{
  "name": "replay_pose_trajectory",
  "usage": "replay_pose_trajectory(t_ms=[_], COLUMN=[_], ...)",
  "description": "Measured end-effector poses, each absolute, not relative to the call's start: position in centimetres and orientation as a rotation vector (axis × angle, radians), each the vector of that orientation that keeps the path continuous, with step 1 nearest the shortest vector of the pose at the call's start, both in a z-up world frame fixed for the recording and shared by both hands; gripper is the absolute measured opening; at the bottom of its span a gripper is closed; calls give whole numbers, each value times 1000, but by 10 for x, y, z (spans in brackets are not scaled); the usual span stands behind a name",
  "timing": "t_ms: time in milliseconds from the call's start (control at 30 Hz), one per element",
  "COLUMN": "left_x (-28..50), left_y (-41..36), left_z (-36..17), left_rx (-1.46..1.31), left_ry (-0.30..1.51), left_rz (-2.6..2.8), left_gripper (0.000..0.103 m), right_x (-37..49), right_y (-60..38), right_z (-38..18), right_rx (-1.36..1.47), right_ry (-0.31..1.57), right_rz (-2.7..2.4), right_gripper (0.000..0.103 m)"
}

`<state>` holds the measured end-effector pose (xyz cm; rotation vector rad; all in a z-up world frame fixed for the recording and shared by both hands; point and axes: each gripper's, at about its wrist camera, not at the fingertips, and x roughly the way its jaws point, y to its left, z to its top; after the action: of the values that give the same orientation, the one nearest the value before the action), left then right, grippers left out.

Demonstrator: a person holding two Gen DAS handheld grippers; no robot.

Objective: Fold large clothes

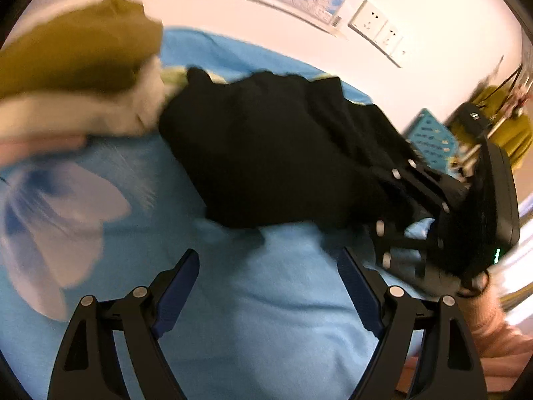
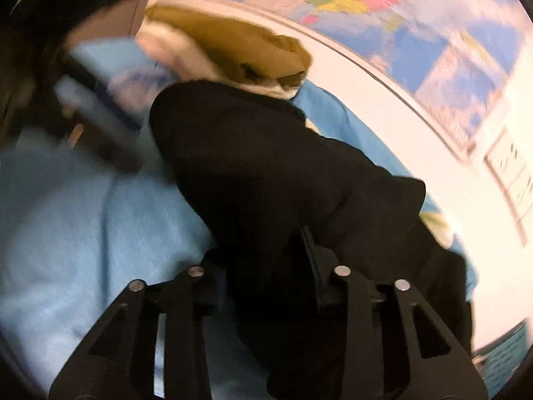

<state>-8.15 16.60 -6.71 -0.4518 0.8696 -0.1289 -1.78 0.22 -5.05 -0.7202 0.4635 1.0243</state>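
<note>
Stack of folded garments [image 1: 76, 76], far left of the left wrist view: olive-brown cloth over cream cloth, soft rounded edges, resting on the bed and touching the black garment's left end. Blurred; the weave cannot be read.

Bedsheet [image 1: 266, 300]: light blue, matt, gently creased, with a pale flower-like print at left. It bears everything listed here.

Left gripper [image 1: 268, 286]: black linkage arms, dark blue finger pads, jaws spread wide with nothing between them, hovering over bare sheet just short of the garment's near edge.

Black garment [image 1: 273, 146]: the task item. A large dark piece lying bunched across the middle of the bed, roughly along the wall, its surface matt and folding into heavy rounded ridges. Judged soft, limp and fairly weighty for cloth, not slippery, not fragile; it will likely sag and drag when lifted at one point. Best taken at an outer edge or corner, one gripper at each end, so the panel hangs flat.

Right gripper [image 2: 266, 266]: black, closed onto a thick fold of the garment at its right end, cloth bulging between and over the fingers.

Wall, right: white, with a coloured map [image 2: 383, 10] and socket plates [image 1: 376, 30].
</note>
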Motion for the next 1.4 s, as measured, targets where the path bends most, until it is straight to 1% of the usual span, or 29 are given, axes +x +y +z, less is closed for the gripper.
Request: replay_pose_trajectory(t_ms=[100, 200, 367, 467, 500, 633, 700, 767, 800, 833, 867, 900, 933, 967, 1000, 1167, 1300, 1367, 1400], left_x=[-72, -59, -28, -11, -5, 16, 23, 29, 30, 30, 29, 28, 27, 26, 25, 22, 19, 17, 16], left_y=[162, 159, 168, 174, 175, 173, 172, 172, 170, 167, 164, 160, 156, 152, 151, 147, 144, 141, 139], left_z=[-78, -75, -72, -82, -85, -81, -80, -78, -77, -76, -74, -73, -72, -71, -70, -71, -71, -71, -71], left_rx=[-539, -594, -751, -889, -913, -882, -850, -827, -803, -763, -718, -673, -644, -615, -604, -611, -616, -609, -608], left_ry=[884, 848, 773, 777, 781, 767, 774, 785, 795, 807, 819, 830, 836, 842, 843, 844, 837, 831, 828], left_rz=[-214, -253, -263, -257, -243, -192, -180, -159, -143, -134, -117, -101, -94, -89, -89, -107, -117, -120, -123], left_gripper=[82, 83, 88, 89, 89, 90, 90, 85, 78, 75, 67, 62, 59, 57, 56, 56, 57, 57, 57], right_x=[-3, -4, -4, -1, -1, 1, 3, 4, 5, 8, 12, 16, 21, 24, 27, 40, 48, 54, 55], right_y=[-3, -2, -3, -5, -5, -10, -20, -37, -48, -63, -82, -97, -118, -133, -156, -216, -227, -227, -222], right_z=[-37, -36, -37, -38, -38, -36, -30, -21, -16, -12, -10, -10, -12, -14, -20, -54, -67, -69, -68], right_rx=[-591, -578, -552, -516, -510, -459, -398, -311, -256, -182, -93, -25, 77, 143, 231, 422, 475, 499, 493], right_ry=[517, 529, 554, 578, 585, 618, 651, 680, 695, 720, 755, 788, 833, 858, 896, 1030, 1043, 1017, 1005], right_rz=[1049, 1051, 1060, 1069, 1074, 1096, 1118, 1159, 1173, 1186, 1195, 1198, 1203, 1202, 1185, 964, 823, 774, 746], right_gripper=[31, 31, 33, 34, 36, 39, 42, 48, 55, 63, 65, 69, 71, 72, 76, 77, 77, 77, 78])
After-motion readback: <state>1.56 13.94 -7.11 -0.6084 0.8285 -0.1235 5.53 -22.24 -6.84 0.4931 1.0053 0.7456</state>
